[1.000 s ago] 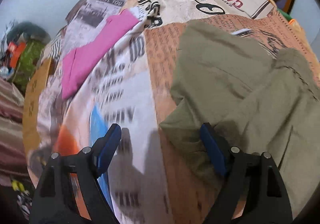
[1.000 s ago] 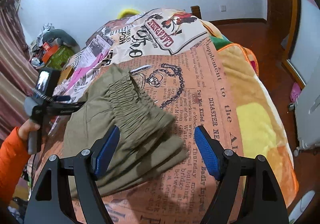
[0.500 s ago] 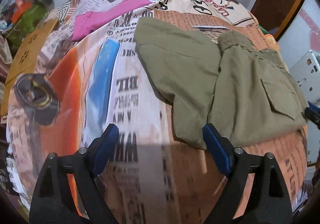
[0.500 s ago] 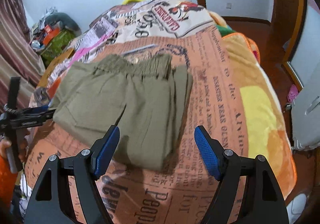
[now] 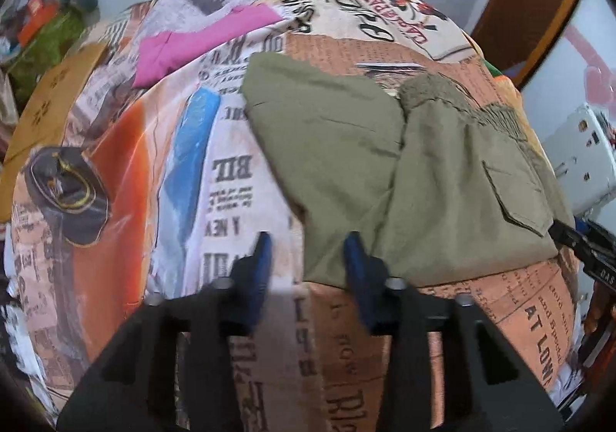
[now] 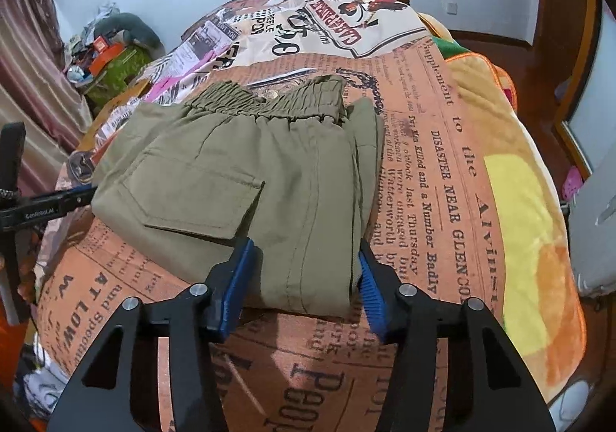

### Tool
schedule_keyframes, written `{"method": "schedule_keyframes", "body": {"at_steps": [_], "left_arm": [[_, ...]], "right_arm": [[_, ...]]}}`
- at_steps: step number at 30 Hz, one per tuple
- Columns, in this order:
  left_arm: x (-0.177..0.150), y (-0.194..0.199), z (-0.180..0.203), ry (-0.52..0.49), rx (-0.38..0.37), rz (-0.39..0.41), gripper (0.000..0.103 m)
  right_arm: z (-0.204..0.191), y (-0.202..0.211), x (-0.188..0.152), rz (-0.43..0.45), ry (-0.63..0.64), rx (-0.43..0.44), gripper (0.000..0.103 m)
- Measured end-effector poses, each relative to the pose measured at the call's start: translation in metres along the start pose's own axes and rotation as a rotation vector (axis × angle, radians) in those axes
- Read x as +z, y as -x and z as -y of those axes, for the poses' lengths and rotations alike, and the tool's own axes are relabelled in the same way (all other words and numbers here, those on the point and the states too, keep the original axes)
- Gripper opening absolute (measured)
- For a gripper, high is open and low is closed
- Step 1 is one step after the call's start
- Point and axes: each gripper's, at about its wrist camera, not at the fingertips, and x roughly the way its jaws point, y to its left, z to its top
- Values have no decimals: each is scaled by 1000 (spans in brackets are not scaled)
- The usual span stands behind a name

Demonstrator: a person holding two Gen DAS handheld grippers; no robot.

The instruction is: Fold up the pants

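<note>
Pants [image 6: 246, 178] between both closing, half-open tongs, left [image 5: 308, 253] and right [image 6: 306, 258], neither gripping yet.

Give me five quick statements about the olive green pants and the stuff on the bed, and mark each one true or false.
1. The olive green pants lie on a newspaper-print bedspread. True.
2. A flap pocket faces up. True.
3. The pants have a leather belt. False: the waistband is gathered elastic.
4. The folded pink cloth lies on top of the pants. False: it lies apart, farther up the bed.
5. The right gripper holds the pants in the air. False: they rest on the bed.
</note>
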Motion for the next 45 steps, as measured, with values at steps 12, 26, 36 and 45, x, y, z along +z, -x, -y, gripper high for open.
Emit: {"method": "schedule_keyframes", "body": {"at_steps": [12, 26, 36, 45], "left_arm": [[-3, 6, -12, 1, 5, -16, 32], [21, -18, -24, -15, 51, -10, 42], [37, -5, -41, 31, -12, -21, 44], [68, -39, -29, 53, -99, -83, 59]], "right_arm": [[4, 2, 5, -23, 4, 2, 38], [18, -24, 26, -45, -14, -24, 38], [30, -10, 37, -22, -48, -32, 49], [34, -21, 54, -4, -69, -17, 68]]}}
